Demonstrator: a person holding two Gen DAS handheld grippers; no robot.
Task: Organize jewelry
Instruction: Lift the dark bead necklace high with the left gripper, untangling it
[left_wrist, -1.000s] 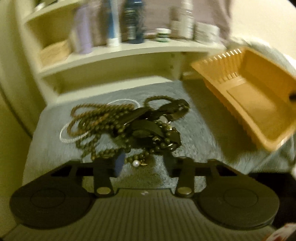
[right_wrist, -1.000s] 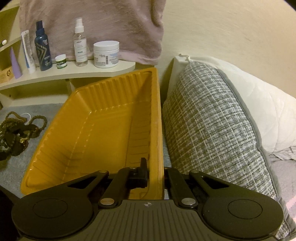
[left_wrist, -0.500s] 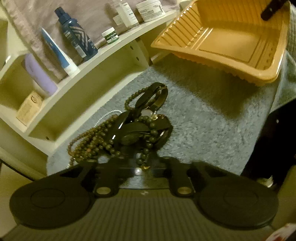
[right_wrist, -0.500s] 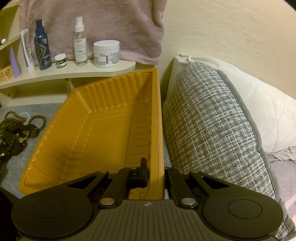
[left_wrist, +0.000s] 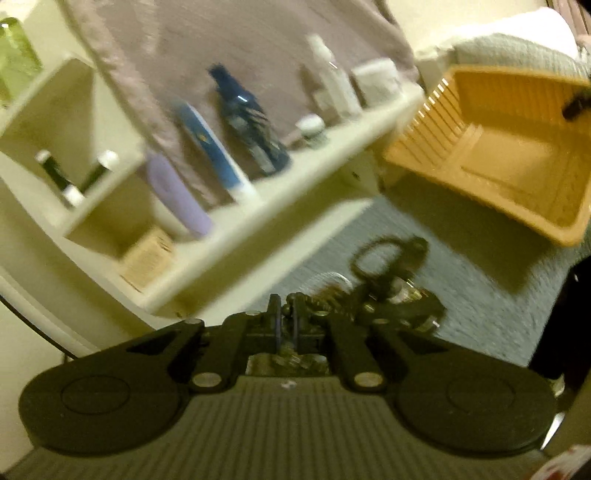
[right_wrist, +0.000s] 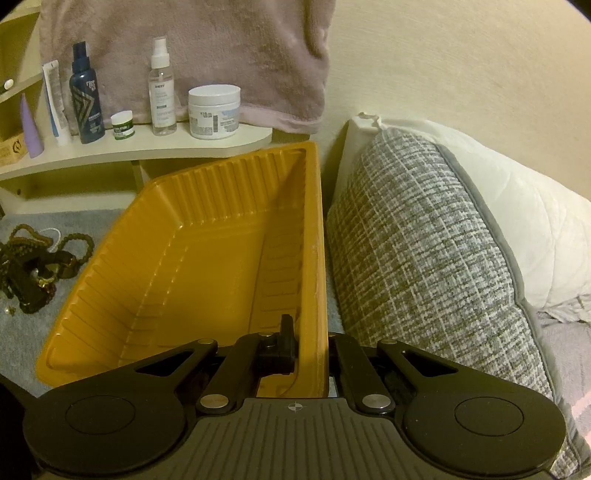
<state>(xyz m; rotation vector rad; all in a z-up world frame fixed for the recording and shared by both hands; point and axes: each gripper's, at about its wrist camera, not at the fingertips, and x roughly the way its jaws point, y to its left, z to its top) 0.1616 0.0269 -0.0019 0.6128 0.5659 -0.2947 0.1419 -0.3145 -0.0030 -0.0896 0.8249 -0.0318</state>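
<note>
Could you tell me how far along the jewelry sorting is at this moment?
Early. Done: the right gripper holds the orange tray by its wall, and the tray is empty. In hand: the left gripper has closed at the edge of the jewelry pile; blur hides what it grips. Left: moving every piece from the grey blanket into the tray.

Dim warm light, left view motion-blurred, right sharp, fisheye edges

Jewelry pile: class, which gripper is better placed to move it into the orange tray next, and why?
Left. The left gripper is closed right at the jewelry pile, apparently pinching beads. The right gripper is clamped on the orange tray wall, holding it.
</note>
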